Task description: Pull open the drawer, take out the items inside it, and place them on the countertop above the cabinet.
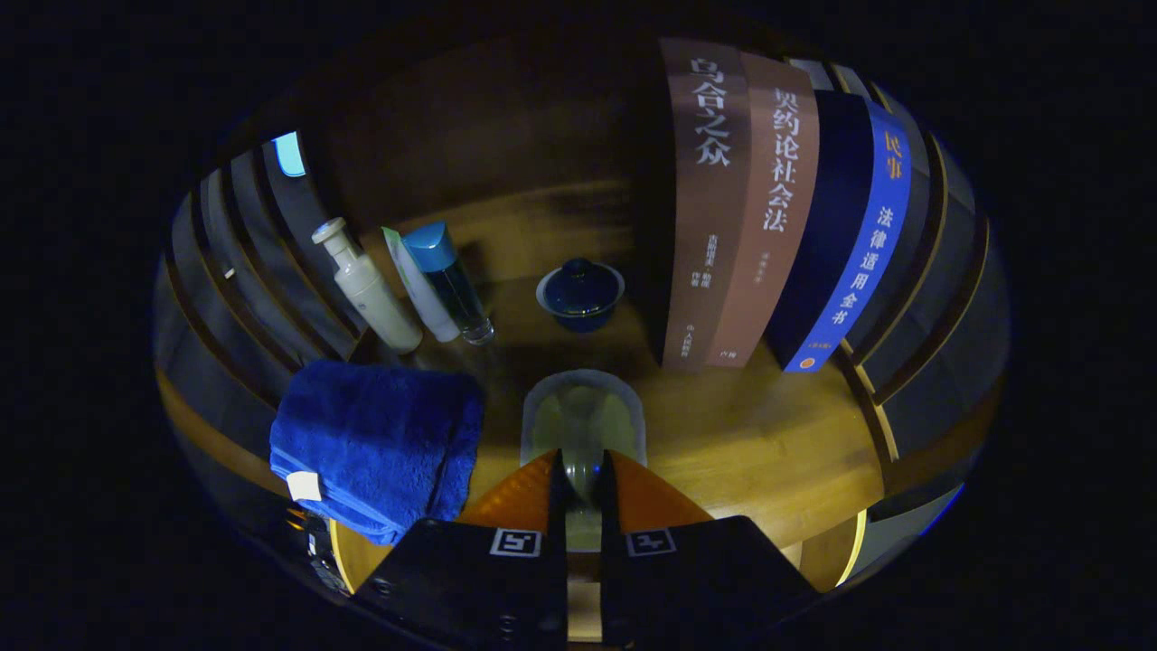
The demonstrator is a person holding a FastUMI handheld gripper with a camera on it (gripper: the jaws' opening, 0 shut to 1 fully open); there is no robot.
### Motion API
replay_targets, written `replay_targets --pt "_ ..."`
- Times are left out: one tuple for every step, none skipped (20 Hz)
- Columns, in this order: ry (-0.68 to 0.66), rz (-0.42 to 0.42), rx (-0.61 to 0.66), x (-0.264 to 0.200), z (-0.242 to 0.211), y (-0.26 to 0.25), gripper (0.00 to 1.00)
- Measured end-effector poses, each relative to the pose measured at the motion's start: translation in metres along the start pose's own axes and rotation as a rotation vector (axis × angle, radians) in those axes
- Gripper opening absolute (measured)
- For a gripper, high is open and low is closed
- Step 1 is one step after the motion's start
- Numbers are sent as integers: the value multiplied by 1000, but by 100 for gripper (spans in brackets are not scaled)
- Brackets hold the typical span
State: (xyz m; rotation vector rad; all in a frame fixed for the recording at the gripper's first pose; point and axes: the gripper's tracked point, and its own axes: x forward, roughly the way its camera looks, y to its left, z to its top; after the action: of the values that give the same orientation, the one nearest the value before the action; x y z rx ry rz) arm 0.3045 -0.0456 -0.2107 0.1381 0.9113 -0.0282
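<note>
My gripper (pixel 583 466) is shut on the near wall of a pale green cup (pixel 583 411) with a grey rim, and both fingers press on it. The cup is just ahead of the fingers, over the wooden countertop (pixel 768 443); whether it rests on the wood I cannot tell. A folded blue towel (pixel 380 443) lies on the countertop to the left of the fingers. Beyond the cup stands a dark blue lidded tea bowl (pixel 580 294).
A cream pump bottle (pixel 366 289), a white tube (pixel 418 285) and a clear bottle with a blue cap (pixel 450 280) lean against the slatted left wall. Brown and blue books (pixel 768 208) stand upright beyond the cup to the right. Bare wood lies right of the fingers.
</note>
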Motion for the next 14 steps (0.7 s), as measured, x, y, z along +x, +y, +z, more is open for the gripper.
replay_targets --pt "5 5 1 5 -1 1 24" --pt "8 5 4 7 -5 1 26" --pt "8 3 14 7 -5 0 35" --pt "5 9 30 8 -5 1 42" --pt "-2 17 46 7 -5 3 45" --pt "-11 27 50 5 -6 5 45" --pt "-22 25 48 0 -5 4 55" --pt "-37 37 42 -4 -4 7 66" --pt "-50 38 33 -10 -3 8 77" --pt "-62 34 28 -22 -6 7 88" --pt "-79 29 22 -25 -6 7 99" --pt "-103 38 15 -35 -7 9 100" --pt "-123 34 6 -44 -11 9 100" --pt "-141 23 -4 -54 -17 6 100"
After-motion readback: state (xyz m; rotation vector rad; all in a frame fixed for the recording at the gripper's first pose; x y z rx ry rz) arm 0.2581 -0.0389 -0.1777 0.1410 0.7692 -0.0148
